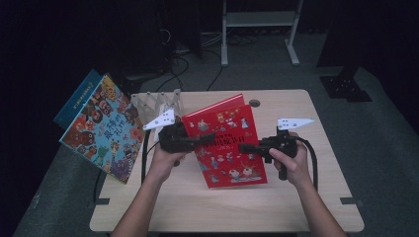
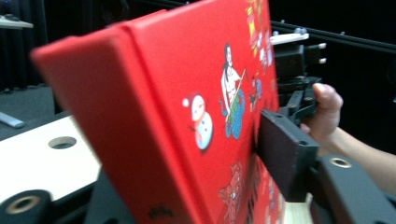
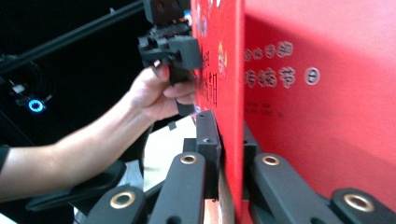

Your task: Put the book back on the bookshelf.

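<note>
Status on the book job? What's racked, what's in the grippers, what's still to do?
Looks done: a blue picture book leans at the left end of the accordion rack. In hand: the red book, lifted and tilted, with the left gripper and right gripper both clamped on it. Left, probably: stand the red book in the rack and release.

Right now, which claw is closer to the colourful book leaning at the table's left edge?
Left. The left claw grips the red book on the side facing the colourful book; the right claw grips its far side.
</note>
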Demonstrator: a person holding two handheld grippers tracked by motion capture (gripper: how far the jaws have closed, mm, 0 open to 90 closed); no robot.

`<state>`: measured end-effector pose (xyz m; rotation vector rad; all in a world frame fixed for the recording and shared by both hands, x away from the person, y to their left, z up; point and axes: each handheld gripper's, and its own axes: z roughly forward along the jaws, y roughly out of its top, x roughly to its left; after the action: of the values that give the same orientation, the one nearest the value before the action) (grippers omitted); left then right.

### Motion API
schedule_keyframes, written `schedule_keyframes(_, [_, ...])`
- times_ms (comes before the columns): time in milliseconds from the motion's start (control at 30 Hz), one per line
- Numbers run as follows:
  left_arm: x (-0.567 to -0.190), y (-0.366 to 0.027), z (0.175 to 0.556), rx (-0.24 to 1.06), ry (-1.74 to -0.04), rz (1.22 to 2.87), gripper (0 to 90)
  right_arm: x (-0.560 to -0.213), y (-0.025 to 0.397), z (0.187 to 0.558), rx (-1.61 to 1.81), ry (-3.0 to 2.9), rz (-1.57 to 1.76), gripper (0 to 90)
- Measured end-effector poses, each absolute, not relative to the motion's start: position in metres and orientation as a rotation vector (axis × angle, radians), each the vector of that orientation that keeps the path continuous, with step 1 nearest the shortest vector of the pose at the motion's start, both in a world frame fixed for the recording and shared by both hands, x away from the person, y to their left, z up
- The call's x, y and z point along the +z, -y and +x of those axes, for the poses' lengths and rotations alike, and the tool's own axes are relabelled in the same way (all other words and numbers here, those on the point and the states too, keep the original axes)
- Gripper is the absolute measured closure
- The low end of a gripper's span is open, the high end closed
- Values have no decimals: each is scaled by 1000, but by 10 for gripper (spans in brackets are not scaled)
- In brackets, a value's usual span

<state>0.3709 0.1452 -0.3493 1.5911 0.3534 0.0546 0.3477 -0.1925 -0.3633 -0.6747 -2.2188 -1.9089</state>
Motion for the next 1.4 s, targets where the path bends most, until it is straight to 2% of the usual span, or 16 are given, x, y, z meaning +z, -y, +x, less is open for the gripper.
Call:
schedule_keyframes(400, [-345,-144,367,18,-264,1609,691,-371,188,353,-1822,2306,-652,768])
schedule_keyframes(567, [-340,-141,365,-1,-251,1607,731,-371,189,353,-1812,2321,-644,741])
schedule_keyframes(867, [-334,-138,365,6,-257,1611,762,-368,197,352,-1773,2399,-628,635])
schedule_keyframes(1067, [-332,-142,365,39,-290,1596,790,-366,214,352,-1747,2481,-704,615])
schedule_keyframes(1200, [-327,-148,364,92,-319,1587,795,-371,228,354,-1724,2549,-825,556])
schedule_keyframes(1400, [-322,-157,360,137,-350,1589,794,-384,241,363,-1686,2669,-1059,403])
